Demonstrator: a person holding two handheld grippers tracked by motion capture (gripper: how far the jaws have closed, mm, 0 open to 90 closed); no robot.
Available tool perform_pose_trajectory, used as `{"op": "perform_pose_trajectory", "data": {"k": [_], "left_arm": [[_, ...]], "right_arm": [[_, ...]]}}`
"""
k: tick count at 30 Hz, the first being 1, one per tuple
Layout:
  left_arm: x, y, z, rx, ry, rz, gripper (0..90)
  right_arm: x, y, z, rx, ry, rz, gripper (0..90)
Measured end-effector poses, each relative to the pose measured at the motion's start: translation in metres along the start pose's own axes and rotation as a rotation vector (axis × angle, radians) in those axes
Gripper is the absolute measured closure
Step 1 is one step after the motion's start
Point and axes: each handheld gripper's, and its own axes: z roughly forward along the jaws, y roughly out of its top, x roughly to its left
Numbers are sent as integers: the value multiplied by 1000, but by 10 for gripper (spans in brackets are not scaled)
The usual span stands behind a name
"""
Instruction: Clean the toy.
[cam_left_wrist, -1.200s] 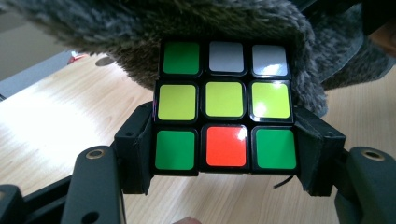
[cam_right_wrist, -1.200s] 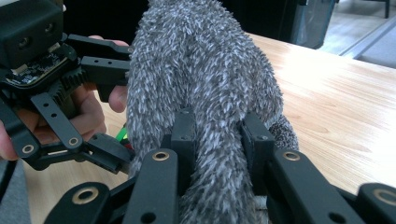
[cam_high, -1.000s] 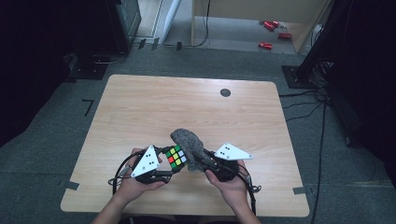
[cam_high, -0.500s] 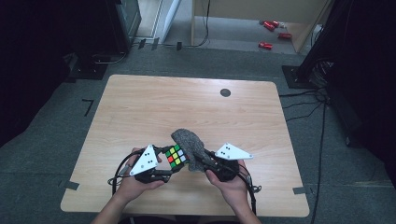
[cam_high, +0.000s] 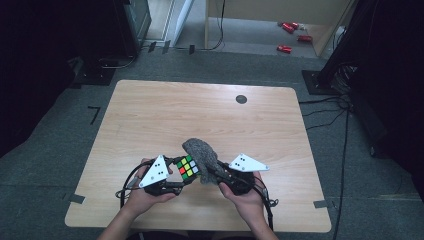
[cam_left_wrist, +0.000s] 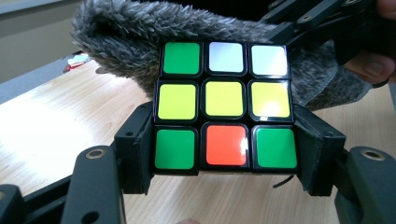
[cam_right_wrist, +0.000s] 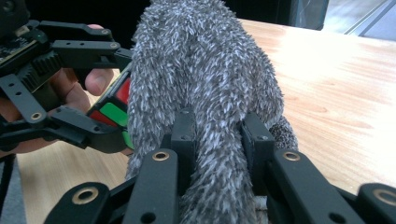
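Note:
A colour puzzle cube (cam_high: 187, 166) (cam_left_wrist: 226, 102) is clamped between the jaws of my left gripper (cam_high: 181, 172) (cam_left_wrist: 226, 154), which is shut on its two sides just above the table. A grey fuzzy cloth (cam_high: 202, 156) (cam_right_wrist: 205, 93) is pinched in my right gripper (cam_high: 216, 175) (cam_right_wrist: 217, 140), whose jaws are shut on its bunched lower part. The cloth lies against the cube's far side in the left gripper view. In the right gripper view the cube (cam_right_wrist: 114, 112) peeks out to the left of the cloth, held by the left gripper's black jaws.
The wooden table (cam_high: 200, 115) stretches away from the hands, with a small dark round hole (cam_high: 241, 99) near its far edge. Red objects (cam_high: 290, 37) lie on the floor beyond it. Cables (cam_high: 340, 120) trail on the floor at the right.

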Motion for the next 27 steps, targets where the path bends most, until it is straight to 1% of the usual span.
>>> {"op": "perform_pose_trajectory", "data": {"k": [3, 4, 5, 6, 8, 10, 12, 13, 15, 17, 18, 20, 21, 24, 25, 27], "left_arm": [[1, -3, 3, 21, 14, -3, 350], [1, -3, 3, 22, 12, -8, 350], [1, -3, 3, 21, 12, -10, 350], [0, -3, 3, 20, 15, -8, 351], [0, -2, 2, 13, 21, -11, 351], [1, -2, 1, 3, 20, -23, 350], [2, -2, 0, -6, 14, -30, 350], [2, -2, 0, -11, 10, -33, 350], [2, -3, 2, -6, 4, -32, 350], [1, -4, 4, 6, 3, -26, 350], [0, -4, 4, 5, 2, -25, 350], [-1, -3, 4, 3, 7, -20, 351], [-1, -2, 3, -3, 9, -19, 350], [1, -1, -1, -25, 11, -25, 350], [1, -1, -1, -27, 11, -29, 351], [2, -3, -1, -30, 9, -34, 350]], "right_arm": [[10, 5, -1, -20, 33, -30, 719], [14, 5, -2, -19, 28, -50, 719], [17, 6, -2, -15, 10, -77, 718], [17, 6, -2, -13, 3, -94, 718], [13, 4, -1, -8, 9, -83, 717], [7, 0, 2, 19, -19, -81, 717], [2, -3, 4, 33, -18, -45, 717], [2, -3, 3, 32, -14, -39, 717], [6, 1, 0, 25, -13, -54, 717], [11, 6, -3, -8, 31, -56, 716], [14, 8, -4, -17, 43, -65, 716], [15, 10, -5, -18, 38, -74, 714], [12, 9, -5, -19, 44, -64, 714], [1, 1, 0, 13, 5, -38, 714], [-3, -2, 2, 27, -2, -11, 714], [-5, -4, 3, 31, -2, 4, 714]]}}
